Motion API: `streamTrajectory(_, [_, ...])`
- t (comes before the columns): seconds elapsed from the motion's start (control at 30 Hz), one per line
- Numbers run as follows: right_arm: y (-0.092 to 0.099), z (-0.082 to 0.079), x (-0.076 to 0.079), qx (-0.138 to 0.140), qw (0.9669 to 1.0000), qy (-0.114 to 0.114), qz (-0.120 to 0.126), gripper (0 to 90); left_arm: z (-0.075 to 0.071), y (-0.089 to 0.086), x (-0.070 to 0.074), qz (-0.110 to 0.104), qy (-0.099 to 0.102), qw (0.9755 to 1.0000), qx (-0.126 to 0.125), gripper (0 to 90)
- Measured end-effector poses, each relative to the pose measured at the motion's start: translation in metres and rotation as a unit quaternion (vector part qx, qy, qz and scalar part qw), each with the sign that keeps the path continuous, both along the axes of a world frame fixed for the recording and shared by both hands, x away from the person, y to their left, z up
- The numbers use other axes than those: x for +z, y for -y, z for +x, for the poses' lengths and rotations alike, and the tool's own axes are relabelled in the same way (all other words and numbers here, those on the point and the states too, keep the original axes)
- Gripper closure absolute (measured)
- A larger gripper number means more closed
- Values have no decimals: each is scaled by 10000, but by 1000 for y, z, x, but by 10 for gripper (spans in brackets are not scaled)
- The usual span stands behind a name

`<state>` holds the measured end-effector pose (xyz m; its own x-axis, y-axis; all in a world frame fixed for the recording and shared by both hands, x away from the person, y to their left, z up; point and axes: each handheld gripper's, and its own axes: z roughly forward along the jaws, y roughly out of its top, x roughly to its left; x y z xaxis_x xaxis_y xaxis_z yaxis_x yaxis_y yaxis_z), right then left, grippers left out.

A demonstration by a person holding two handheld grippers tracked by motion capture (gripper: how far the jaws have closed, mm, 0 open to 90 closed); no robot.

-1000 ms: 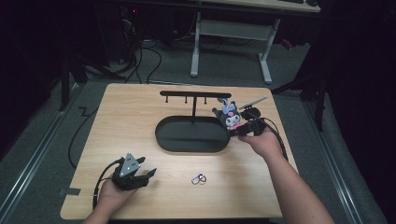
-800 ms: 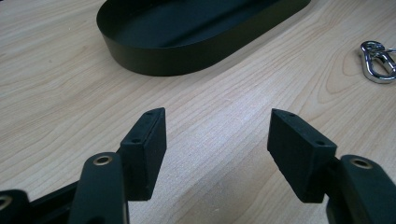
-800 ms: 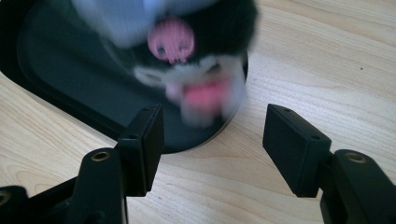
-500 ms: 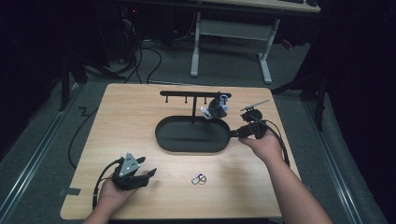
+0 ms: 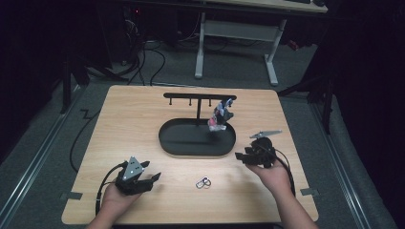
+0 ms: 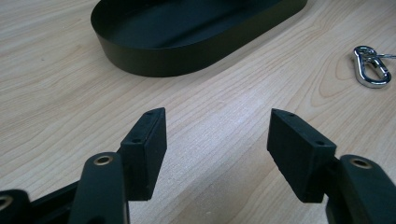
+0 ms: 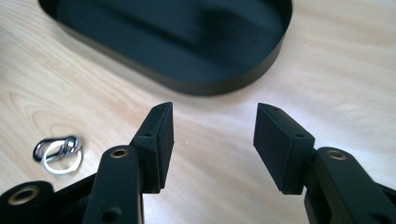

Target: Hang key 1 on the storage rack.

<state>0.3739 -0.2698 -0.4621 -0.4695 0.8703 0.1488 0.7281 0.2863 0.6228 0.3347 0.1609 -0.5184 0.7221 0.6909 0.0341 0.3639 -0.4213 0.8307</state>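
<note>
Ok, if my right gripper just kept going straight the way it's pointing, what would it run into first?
Probably the black oval tray: the right gripper stands open with only bare table between its jaws, and the tray's wall lies straight ahead. The metal clip sits off to the side, out of line.

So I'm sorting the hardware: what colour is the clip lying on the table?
Shiny silver clip, clearest in the left gripper view.

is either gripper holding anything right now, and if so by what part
Nothing is held. The left gripper and right gripper both stand open over bare table. The silver clip lies untouched between them.
</note>
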Motion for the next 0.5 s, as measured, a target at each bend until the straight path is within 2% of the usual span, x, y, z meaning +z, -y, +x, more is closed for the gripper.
streamTrajectory(0.27, [5, -47, -45, -86, 9979, 442, 460, 493, 0, 4, -2, 59, -25, 10000, -38, 385])
streamTrajectory(0.3, [4, -49, -45, -24, 9983, 373, 440, 483, -1, 4, -1, 37, -6, 10000, -31, 385])
streamTrajectory(0.37, [2, -54, -43, 68, 9981, 511, 343, 489, -1, 4, 0, 43, 0, 10000, -28, 384])
streamTrajectory(0.4, [3, -55, -42, 71, 9978, 563, 352, 492, -2, 3, 0, 58, 0, 10000, -20, 384])
streamTrajectory(0.5, [5, -54, -45, -2, 9974, 496, 513, 493, -2, 1, 0, 18, -19, 10000, 20, 384])
